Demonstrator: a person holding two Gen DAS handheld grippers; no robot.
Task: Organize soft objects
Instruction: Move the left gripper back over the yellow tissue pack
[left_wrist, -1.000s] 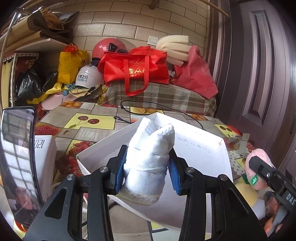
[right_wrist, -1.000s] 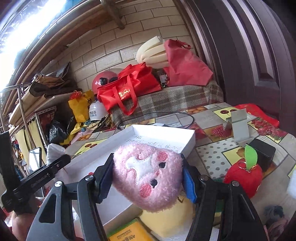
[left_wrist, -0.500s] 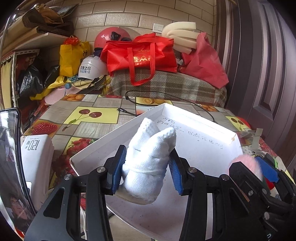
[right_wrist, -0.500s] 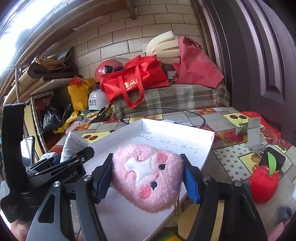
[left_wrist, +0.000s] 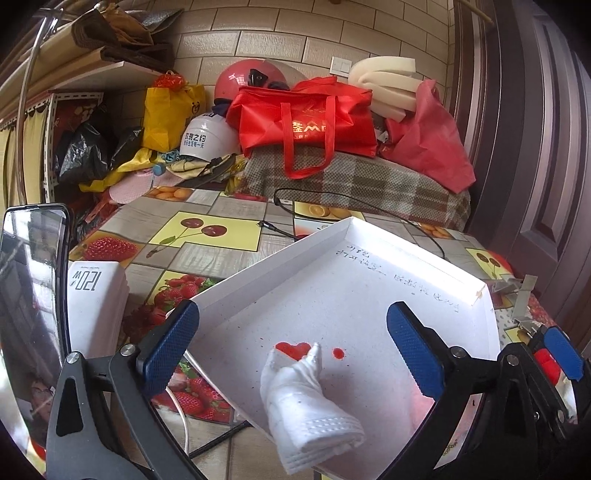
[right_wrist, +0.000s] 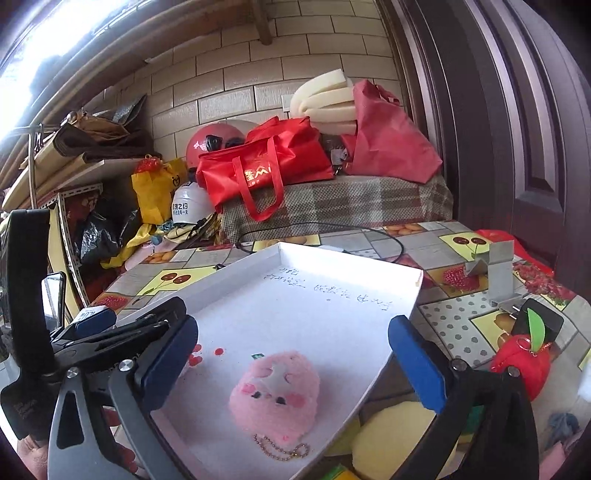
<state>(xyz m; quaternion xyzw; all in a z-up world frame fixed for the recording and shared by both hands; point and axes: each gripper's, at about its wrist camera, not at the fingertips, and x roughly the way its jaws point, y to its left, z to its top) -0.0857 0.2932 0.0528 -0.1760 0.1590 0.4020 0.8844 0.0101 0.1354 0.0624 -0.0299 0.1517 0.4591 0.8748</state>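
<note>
A white shallow box (left_wrist: 343, 295) lies on the fruit-patterned table; it also shows in the right wrist view (right_wrist: 295, 310). A rolled white cloth (left_wrist: 303, 406) with a red heart lies at the box's near edge, below my open left gripper (left_wrist: 291, 343). A pink plush toy (right_wrist: 275, 395) with a bead chain lies in the box below my open right gripper (right_wrist: 291, 354). Both grippers are empty and hover side by side over the box. A red plush apple (right_wrist: 522, 362) and a yellow sponge (right_wrist: 391, 435) lie right of the box.
A white 120W charger box (left_wrist: 96, 302) and a phone (left_wrist: 29, 295) stand at left. A black cable (left_wrist: 369, 206) runs behind the box. A grey metal stand (right_wrist: 498, 277) sits at right. Red bags (left_wrist: 306, 118), helmets and foam pile up at the back.
Both grippers opened. The white cloth dropped from the left gripper into the box and the pink plush dropped from the right gripper into the box.
</note>
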